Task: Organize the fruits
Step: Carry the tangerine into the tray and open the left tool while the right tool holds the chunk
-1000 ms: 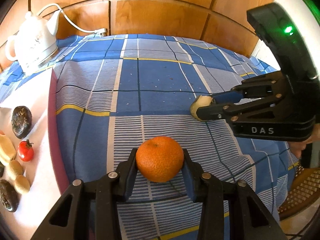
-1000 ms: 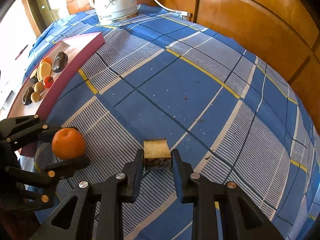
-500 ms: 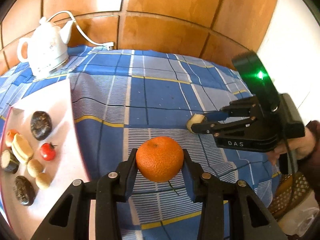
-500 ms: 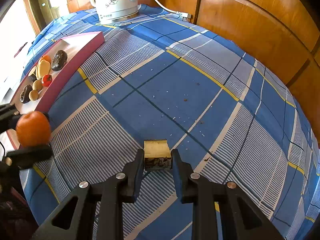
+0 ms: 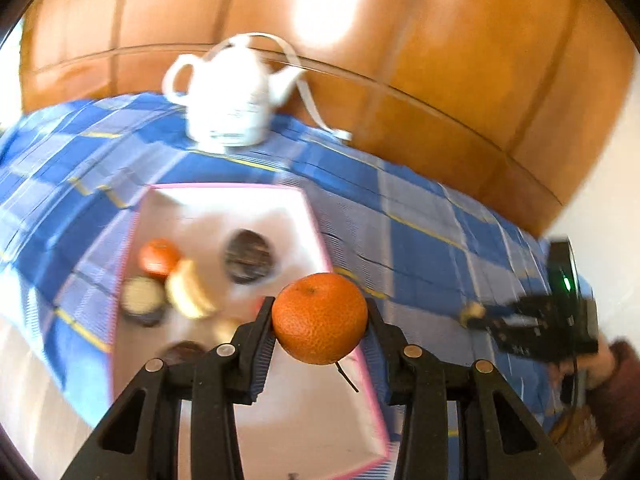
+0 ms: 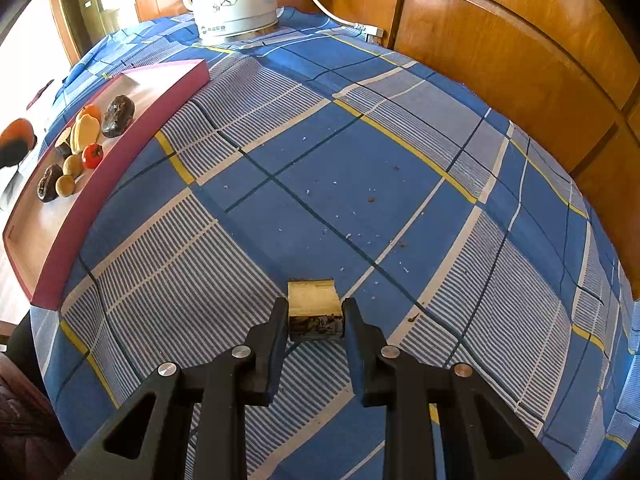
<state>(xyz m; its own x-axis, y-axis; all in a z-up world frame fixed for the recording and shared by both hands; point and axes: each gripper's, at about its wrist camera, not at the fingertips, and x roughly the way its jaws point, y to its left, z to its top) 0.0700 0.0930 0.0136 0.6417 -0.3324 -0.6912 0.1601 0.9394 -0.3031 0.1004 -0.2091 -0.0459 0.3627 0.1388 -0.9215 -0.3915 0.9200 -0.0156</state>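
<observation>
- While the left gripper [image 5: 320,314] grips the orange [image 5: 320,318] tight between its two fingers, the orange sits in the low middle of the left view, in front of the right side of the tray [image 5: 304,420].
- That view is blurry, so small things in it are hard to make out.
- The tray has a pink rim and a pale floor, and it fills the middle and lower left of the left view.
- On the tray lie a dark round fruit [image 5: 248,255], a small orange fruit [image 5: 159,257], a pale yellow fruit [image 5: 188,290] and a few more bits I cannot name.
- The right gripper [image 6: 316,318] is clamped on a block [image 6: 315,312], low in the middle of the right view.
- The block is pale on top and dark on its near side, and it is right down at the cloth [image 6: 360,168].
- I cannot tell if the block touches the cloth.
- The cloth is blue with white stripes and thin yellow lines.
- In the right view the tray [image 6: 120,152] lies at the left, well apart from the block.
- A red tomato [image 6: 93,156] lies on it, beside small tan fruits and dark ones.
- A white kettle [image 6: 236,0] stands at the top of the right view, beyond the tray, with a white cord [image 6: 332,16] running off to the right.
- Behind the cloth is a brown wood wall [image 6: 500,40].
- The right gripper shows far right in the left view too, small and blurry.
</observation>
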